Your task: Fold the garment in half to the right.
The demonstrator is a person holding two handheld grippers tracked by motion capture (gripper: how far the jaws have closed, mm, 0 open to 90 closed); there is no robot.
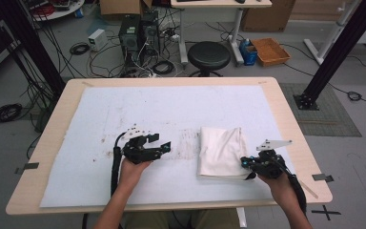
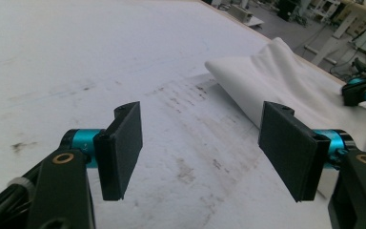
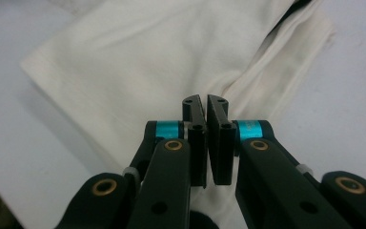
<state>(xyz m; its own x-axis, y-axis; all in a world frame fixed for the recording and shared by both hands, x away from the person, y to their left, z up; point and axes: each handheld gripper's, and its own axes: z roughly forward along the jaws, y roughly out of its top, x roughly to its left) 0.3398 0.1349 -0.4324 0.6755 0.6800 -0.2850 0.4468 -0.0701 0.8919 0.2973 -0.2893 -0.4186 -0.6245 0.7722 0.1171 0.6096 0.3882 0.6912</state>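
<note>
The left gripper (image 1: pixel 158 147) sits a little left of centre in the high view, its jaws spread wide with nothing between them but the stained white table mat (image 1: pixel 124 114). The right gripper (image 1: pixel 246 164) is at the lower right, jaws pressed together; its own view shows them closed right over the folded white cloth (image 3: pixel 138 62), though I cannot tell whether a bit of fabric is pinched in there or they simply rest on it.

The cloth (image 1: pixel 221 151) lies right of centre on the mat, its long axis running from the near edge of the table towards the far edge. In the left gripper view it lies to the upper right (image 2: pixel 286 81), its rounded fold facing the open jaws, with bare mat between them.

So the right hand is already on the cloth's near right corner, while the left is well apart from it (and pointing towards it). I'd judge the next move to be the left hand crossing rightwards to take the cloth's left edge.
</note>
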